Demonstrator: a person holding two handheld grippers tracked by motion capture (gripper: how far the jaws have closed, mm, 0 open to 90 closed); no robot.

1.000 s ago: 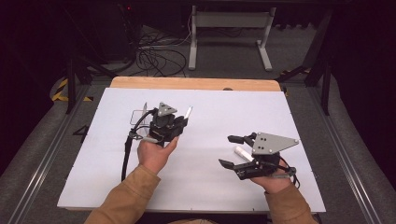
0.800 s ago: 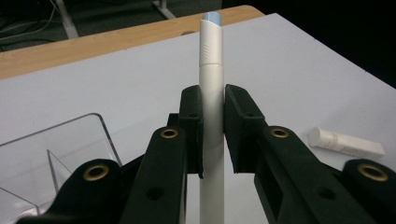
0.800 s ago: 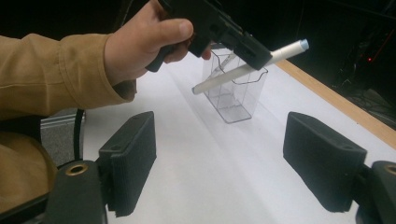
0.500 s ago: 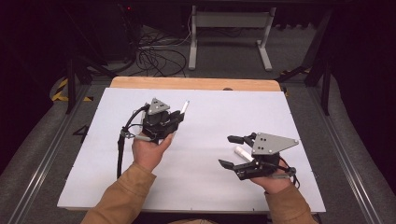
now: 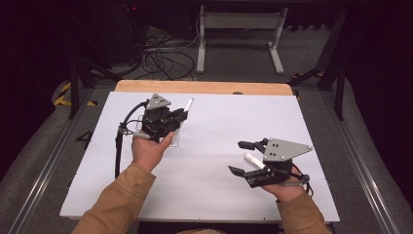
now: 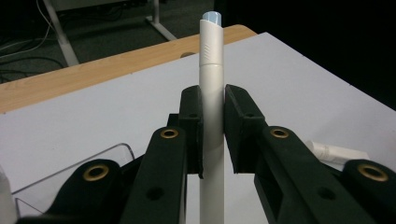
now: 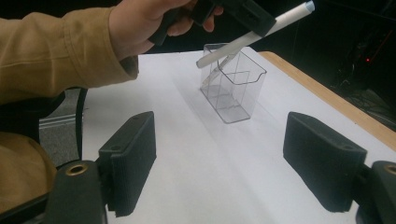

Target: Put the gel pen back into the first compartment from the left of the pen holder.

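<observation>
One white pen (image 6: 211, 84) above clear holder's (image 7: 232, 88) open rim.

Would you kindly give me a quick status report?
Left hand-held gripper shut on white pen, over clear holder. Right hand-held gripper open, empty. Nothing blocking.

Only the clear box (image 7: 232, 88) and a loose pen (image 5: 254, 160) interrupt the open table (image 5: 214, 126).
</observation>
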